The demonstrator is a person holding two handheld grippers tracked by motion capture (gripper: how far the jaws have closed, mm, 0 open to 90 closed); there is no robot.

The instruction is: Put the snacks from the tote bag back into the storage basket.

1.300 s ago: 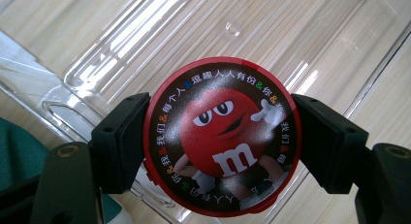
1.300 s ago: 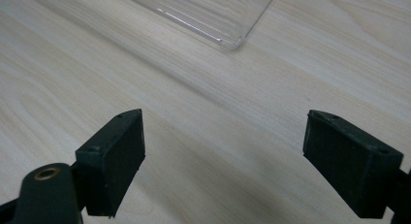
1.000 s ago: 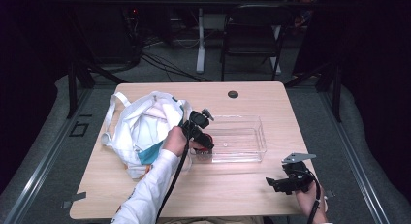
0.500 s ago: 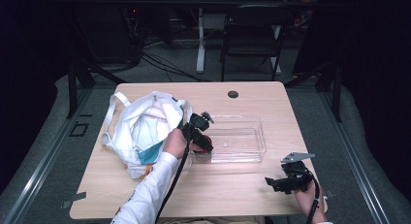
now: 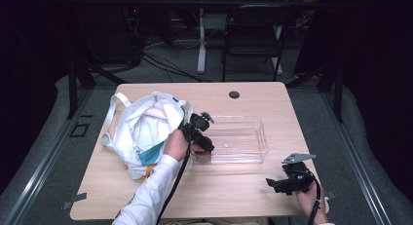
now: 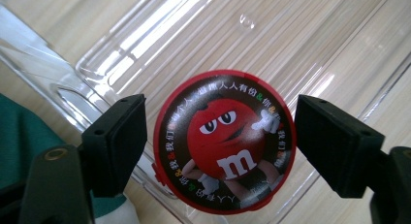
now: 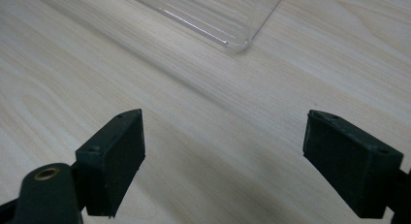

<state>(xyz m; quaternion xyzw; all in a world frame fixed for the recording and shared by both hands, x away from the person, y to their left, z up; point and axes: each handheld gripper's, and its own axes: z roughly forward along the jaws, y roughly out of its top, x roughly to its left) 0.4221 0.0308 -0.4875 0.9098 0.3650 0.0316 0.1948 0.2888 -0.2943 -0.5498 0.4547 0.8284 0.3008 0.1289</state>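
Red-rimmed round tin [image 6: 224, 142] with red cartoon; white-and-teal bag [image 5: 141, 132].

This looks like a lab or test room, not a home. A plain wooden table [image 5: 243, 191] stands in the middle of a dark room. Behind the table lie black cables [image 5: 160, 64] on a grey floor [image 5: 311, 103]. A black folding chair [image 5: 253, 37] stands behind the table too. Metal rails [image 5: 44, 161] run along the floor left of the table.
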